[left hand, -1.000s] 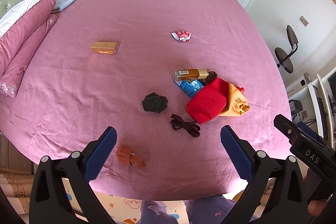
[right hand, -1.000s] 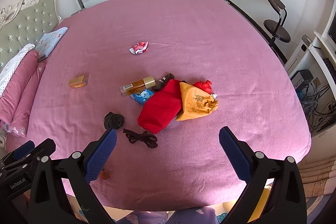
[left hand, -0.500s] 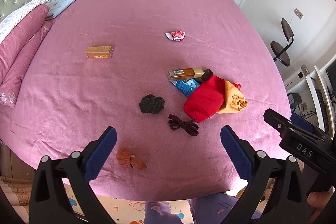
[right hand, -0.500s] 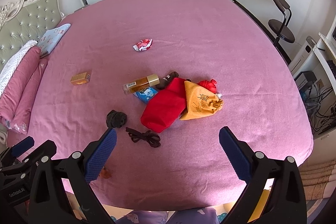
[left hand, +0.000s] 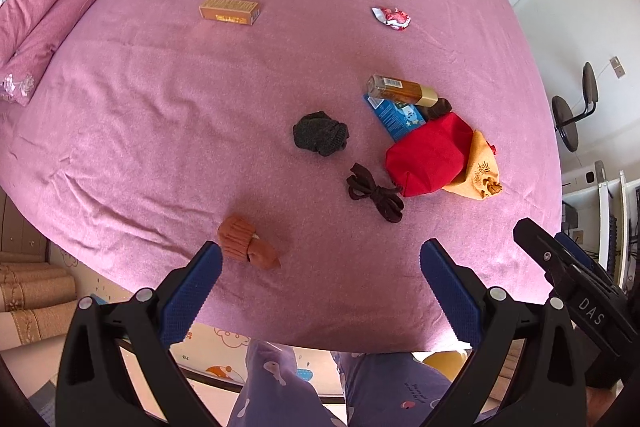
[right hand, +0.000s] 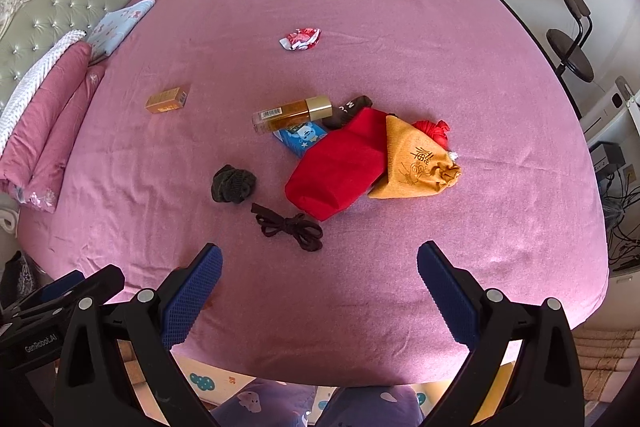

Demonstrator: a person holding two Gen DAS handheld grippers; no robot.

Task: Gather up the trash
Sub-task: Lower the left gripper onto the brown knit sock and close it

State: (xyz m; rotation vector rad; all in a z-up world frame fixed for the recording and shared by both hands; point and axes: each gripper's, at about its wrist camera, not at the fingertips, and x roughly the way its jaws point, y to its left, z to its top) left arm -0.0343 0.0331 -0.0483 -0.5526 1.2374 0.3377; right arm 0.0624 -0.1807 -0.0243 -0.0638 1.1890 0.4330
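We're hovering over the near edge of the pink bed [left hand: 160, 99], and both tools are empty. Our left gripper [left hand: 320, 267] has its blue pads spread wide, nothing between them; just beyond its left pad lies a brown rolled sock [left hand: 246, 242], close to the near edge. Our right gripper [right hand: 318, 265] is likewise released, pads wide apart, above bare sheet.

Out toward the middle of the bed, the crumpled red-and-white wrapper [right hand: 301, 38] sits alone, well apart from the rest. A gold box [right hand: 167, 99] lies toward the pillow side, also on its own.

Nearer to us there's the cluster: an amber bottle with a gold cap [right hand: 292, 113] lying on its side, touching a blue packet [right hand: 303, 138] that is partly tucked under a red pouch [right hand: 338, 173]. An orange drawstring bag [right hand: 416, 163] lies over the red pouch's far side. A dark balled sock [right hand: 233, 183] sits just beside the cluster, and a knotted dark lace [right hand: 290, 227] lies nearest our right gripper, apart from it.
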